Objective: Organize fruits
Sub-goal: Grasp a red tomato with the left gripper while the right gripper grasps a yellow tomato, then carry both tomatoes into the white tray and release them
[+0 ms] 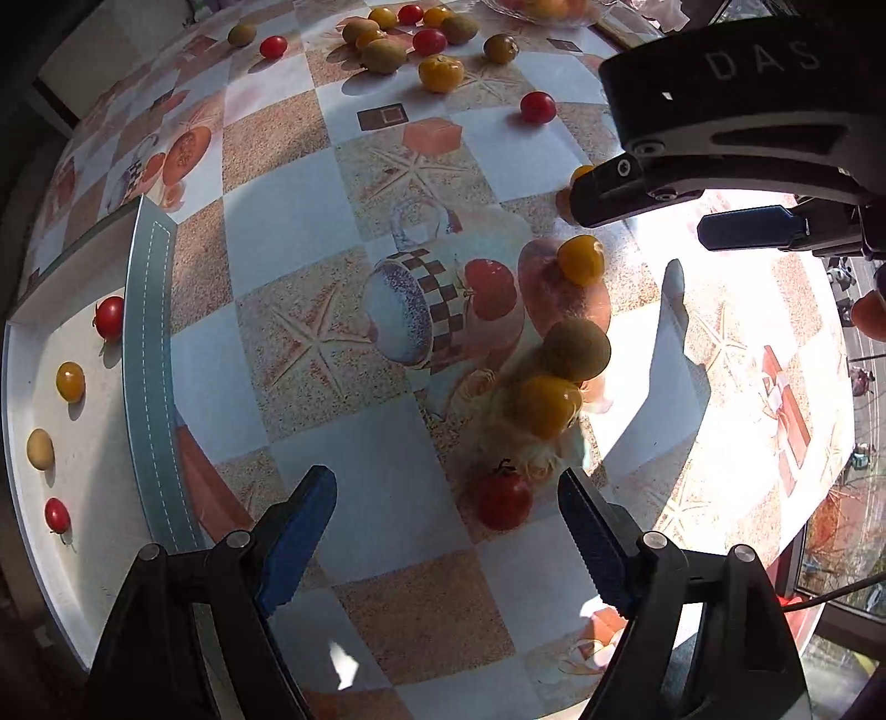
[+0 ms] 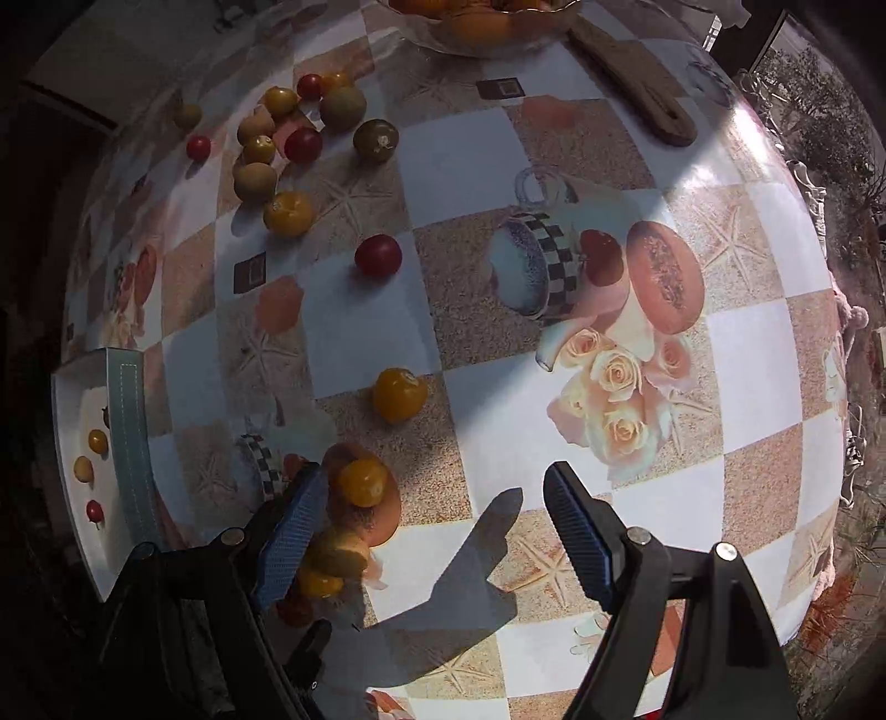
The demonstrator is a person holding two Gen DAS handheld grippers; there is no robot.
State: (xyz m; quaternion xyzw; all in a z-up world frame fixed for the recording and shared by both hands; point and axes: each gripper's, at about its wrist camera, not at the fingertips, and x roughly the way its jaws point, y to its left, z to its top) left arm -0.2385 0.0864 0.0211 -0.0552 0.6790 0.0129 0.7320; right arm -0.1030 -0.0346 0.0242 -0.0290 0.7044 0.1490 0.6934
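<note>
A glossy tablecloth (image 1: pixel 387 554) is covering the round table, printed with pale and sandy squares, starfish, roses, a checked jug and a cut papaya. Sun is lighting its right part strongly.

At the left edge a shallow white tray (image 1: pixel 33 498) is lying, rectangular, with a grey-green rim (image 1: pixel 147 360) that is carrying a white stitched line. Four small fruits are sitting in it, apart from each other: a red tomato (image 1: pixel 109 317), a yellow one (image 1: pixel 70 381), a pale beige one (image 1: pixel 40 448) and another red one (image 1: pixel 57 515).

At the far side a ruffled glass bowl (image 2: pixel 476 33) is holding orange fruit, and a wooden handle (image 2: pixel 637 83) is lying beside it.

The left gripper (image 1: pixel 446 531) is black with blue ribbed pads; its jaws are standing wide apart and holding nothing. Between and just ahead of them a shiny red tomato with stem (image 1: pixel 505 498) is lying, then a yellow tomato (image 1: pixel 545 404), a dull green fruit (image 1: pixel 576 350) and one more yellow tomato (image 1: pixel 580 259), almost in a line.

The right gripper (image 2: pixel 432 526) is the same kind, also spread open and empty. On its black body the letters "DAS" (image 1: pixel 761 60) are readable; the rest I cannot see.

Farther away a loose group (image 1: pixel 398 39) of smooth round red, yellow and green fruits is scattered on the cloth, and a single red tomato (image 1: pixel 537 107) is lying apart.
</note>
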